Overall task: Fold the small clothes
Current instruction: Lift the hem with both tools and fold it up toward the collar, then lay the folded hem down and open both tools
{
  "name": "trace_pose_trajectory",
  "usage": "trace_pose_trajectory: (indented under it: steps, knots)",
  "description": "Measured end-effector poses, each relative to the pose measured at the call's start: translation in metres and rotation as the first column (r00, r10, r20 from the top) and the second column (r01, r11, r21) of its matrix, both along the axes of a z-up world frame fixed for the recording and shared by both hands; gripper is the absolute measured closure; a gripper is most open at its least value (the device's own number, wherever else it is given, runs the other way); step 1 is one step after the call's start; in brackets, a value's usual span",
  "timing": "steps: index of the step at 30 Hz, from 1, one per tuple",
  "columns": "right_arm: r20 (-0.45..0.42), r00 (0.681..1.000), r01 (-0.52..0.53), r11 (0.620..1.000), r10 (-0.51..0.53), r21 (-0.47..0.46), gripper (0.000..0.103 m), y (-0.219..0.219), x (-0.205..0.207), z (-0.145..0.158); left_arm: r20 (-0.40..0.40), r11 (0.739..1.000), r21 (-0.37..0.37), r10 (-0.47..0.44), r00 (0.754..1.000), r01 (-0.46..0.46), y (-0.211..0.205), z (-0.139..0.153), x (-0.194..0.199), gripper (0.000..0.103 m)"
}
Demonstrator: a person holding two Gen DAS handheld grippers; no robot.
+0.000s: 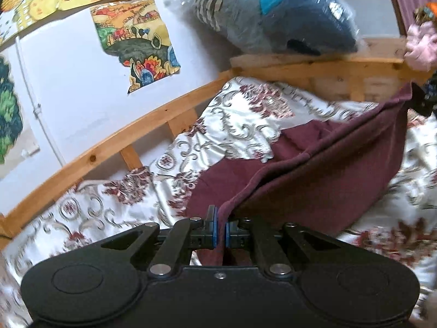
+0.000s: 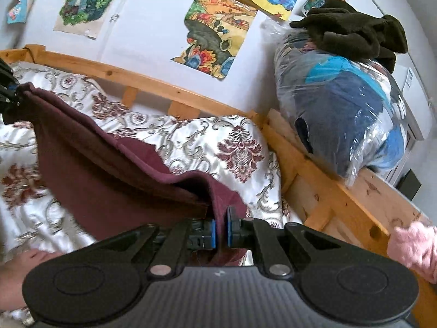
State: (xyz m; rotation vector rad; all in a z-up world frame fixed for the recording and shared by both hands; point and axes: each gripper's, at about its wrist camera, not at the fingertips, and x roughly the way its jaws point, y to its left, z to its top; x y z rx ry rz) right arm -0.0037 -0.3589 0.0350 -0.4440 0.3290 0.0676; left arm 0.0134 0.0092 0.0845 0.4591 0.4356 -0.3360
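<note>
The left hand-held gripper (image 1: 220, 228) is clamped on 1 edge of a maroon cloth (image 1: 314, 169), its blue pads (image 1: 215, 227) nearly together with the fabric pinched between them. The right hand-held gripper (image 2: 220, 228) grips the opposite edge of the cloth (image 2: 103, 169) the same way, jaws narrow. The cloth hangs stretched between the 2, sagging above a bed (image 1: 114, 199) with a floral cover, part of it lying on the cover. A wooden rail (image 2: 153, 82) runs along the wall. A plastic bag (image 2: 344, 114) of clothes sits on the frame's end, a dark garment (image 2: 352, 31) on top.
</note>
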Motion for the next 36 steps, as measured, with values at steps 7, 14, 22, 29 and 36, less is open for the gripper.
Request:
trace_pose_trajectory:
  steps: [7,14,22,29,36]
  knots:
    - [0.024,1.0,0.016,1.0,-0.017,0.021,0.094,-0.007,0.075,-0.013,-0.015,0.998,0.044,0.036,0.999,-0.035,-0.02,-0.003,0.076,0.097]
    - [-0.003,1.0,0.03,0.999,-0.03,0.013,0.093,-0.01,0.151,-0.035,-0.052,0.993,0.057,0.11,0.993,-0.107,-0.04,-0.026,0.157,0.097]
    - [-0.084,0.994,0.079,0.995,-0.074,0.059,0.093,-0.02,0.209,-0.067,-0.106,0.99,0.069,0.128,0.986,-0.121,-0.059,-0.064,0.223,0.097]
    - [-0.085,0.996,0.039,0.998,-0.035,0.055,0.092,-0.015,0.234,-0.077,-0.184,0.985,0.065,0.167,0.969,-0.158,-0.048,-0.088,0.249,0.097]
    - [-0.09,0.995,0.044,0.996,-0.037,0.08,0.068,-0.015,0.247,-0.09,-0.261,0.979,0.037,0.203,0.944,-0.201,-0.038,-0.096,0.26,0.093]
